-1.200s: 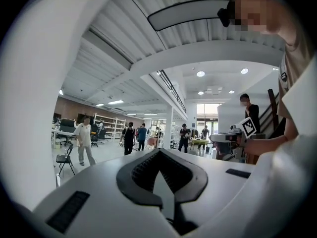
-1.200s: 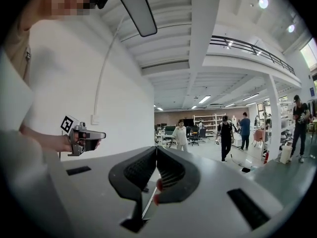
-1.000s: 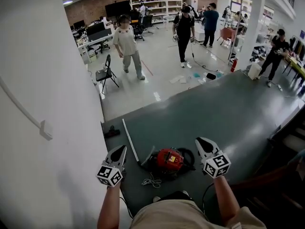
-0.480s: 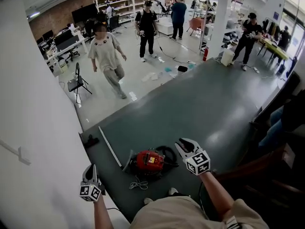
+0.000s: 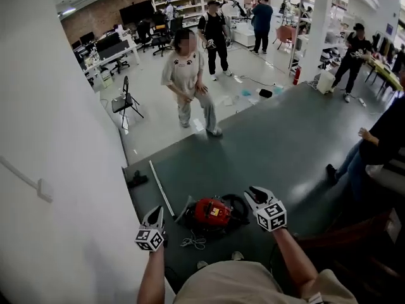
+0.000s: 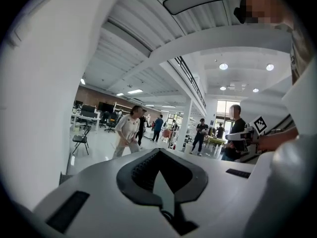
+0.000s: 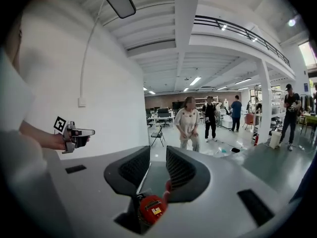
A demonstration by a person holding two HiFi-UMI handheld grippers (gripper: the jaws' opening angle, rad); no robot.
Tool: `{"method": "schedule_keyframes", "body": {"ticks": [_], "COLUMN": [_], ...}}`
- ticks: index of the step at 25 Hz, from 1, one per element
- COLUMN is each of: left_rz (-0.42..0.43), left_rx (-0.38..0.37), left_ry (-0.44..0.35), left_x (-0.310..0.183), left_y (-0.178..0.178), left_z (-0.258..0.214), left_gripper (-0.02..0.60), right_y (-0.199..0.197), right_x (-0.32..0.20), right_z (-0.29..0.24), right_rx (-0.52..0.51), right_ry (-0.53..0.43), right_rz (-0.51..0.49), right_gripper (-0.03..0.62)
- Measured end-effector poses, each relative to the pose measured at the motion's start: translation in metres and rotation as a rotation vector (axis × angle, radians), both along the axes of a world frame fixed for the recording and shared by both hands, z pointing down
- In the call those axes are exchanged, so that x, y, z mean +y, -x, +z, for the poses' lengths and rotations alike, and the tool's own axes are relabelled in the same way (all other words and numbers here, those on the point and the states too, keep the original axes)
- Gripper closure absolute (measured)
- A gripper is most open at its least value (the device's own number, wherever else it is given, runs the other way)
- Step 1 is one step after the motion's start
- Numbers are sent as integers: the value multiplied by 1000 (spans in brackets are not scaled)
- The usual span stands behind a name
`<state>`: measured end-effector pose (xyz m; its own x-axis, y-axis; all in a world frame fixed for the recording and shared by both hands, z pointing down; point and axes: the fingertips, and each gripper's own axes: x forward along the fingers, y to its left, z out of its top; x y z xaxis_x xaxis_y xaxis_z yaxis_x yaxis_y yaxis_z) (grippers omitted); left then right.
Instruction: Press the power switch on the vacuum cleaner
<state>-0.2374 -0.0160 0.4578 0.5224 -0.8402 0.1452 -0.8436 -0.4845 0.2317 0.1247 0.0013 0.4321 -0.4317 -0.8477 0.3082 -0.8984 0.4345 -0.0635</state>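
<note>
Red plastic on the dark green floor marks the vacuum cleaner. It lies just ahead of our feet at twelve o'clock, with its black hose coiled at its three o'clock and a loose cord at its seven o'clock.

We judge the step in hand to be the approach, since nothing touches the machine yet. Our right gripper hangs just beside the vacuum at its two o'clock. Its jaws are spread, and only floor and the red body show through the gap. Our left gripper hovers at the vacuum's eight o'clock, near the white wall, jaws pressed together on nothing.

We cannot pick out the switch itself; a yellow label sits on top of the body. As we read it, the next move calls for lowering one gripper and pushing a jaw tip down onto the button.

No container stands open near us, and whatever the vacuum's body holds is hidden.
</note>
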Motion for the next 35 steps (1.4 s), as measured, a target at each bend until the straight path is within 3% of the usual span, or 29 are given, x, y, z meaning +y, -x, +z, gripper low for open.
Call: {"method": "schedule_keyframes", "body": {"ticks": [10,18,30,35], "left_rz": [183,263,293,334], "left_rx": [99,85,25,-1], "left_ry": [14,19,30,81], "left_x": [22,21,-12,-16], "left_y": [-97,-141,-165,-185], "left_z": [-17,-31,-36,-25], "left_gripper": [577,577,577,577], "right_y": [83,133,136,126], "right_x": [-3,-4,-39,-51], "right_z": [0,-14,-2,3], "right_rx": [-155,-185,-103,-110], "right_ry": [61,66,61,84], "right_rz": [-156,-272,-237,-188], "right_gripper": [503,503,508,508]}}
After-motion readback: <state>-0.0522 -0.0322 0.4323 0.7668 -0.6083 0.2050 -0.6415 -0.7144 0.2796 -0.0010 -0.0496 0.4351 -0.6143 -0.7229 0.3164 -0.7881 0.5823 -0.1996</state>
